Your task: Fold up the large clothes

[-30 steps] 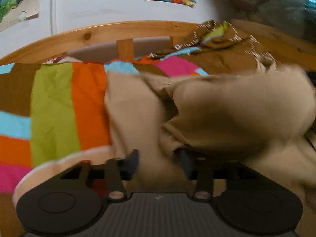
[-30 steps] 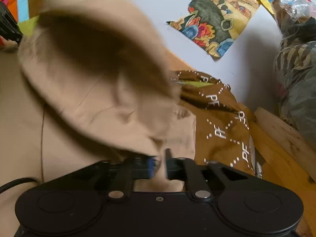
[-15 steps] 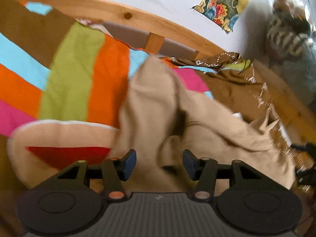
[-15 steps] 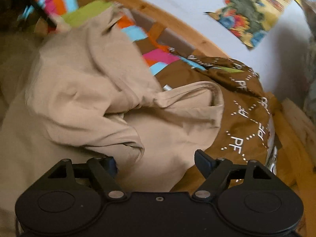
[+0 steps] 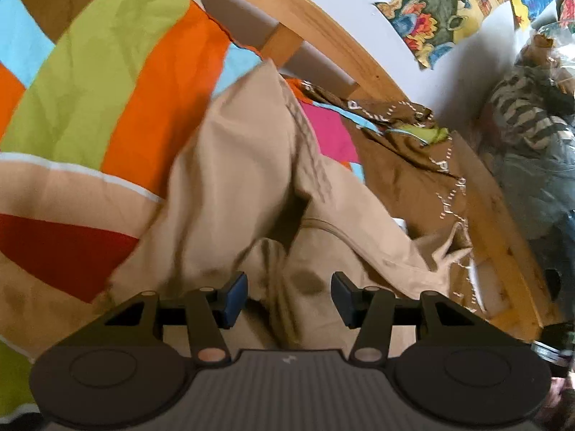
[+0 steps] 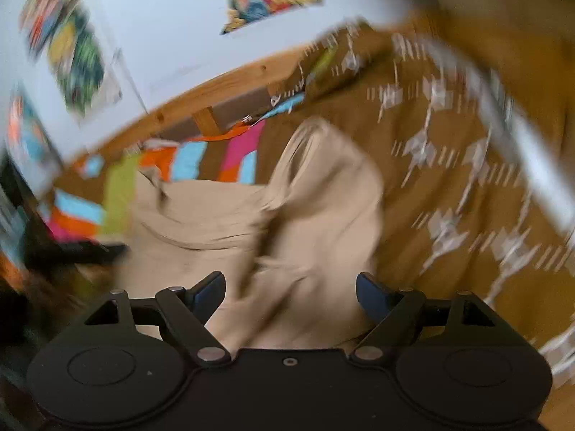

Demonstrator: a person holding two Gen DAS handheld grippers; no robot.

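- White wall (image 5: 352, 7) with bright posters; wooden bed frame (image 5: 323, 32) below it.
- Striped bedspread (image 5: 118, 82) covers your bed, a brown patterned cloth (image 6: 449, 165) lying on it.
- Beige garment (image 5: 244, 186) lies crumpled mid-bed, beside the brown cloth.
- Your right gripper (image 6: 291, 287): jaws just widened, released, garment lying loose between them.
- Your left gripper (image 5: 289, 296): half-spread, pads not pressing the cloth.

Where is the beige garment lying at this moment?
In both wrist views the beige garment lies crumpled on the striped bedspread, directly ahead of both grippers, with the brown patterned cloth to its right.
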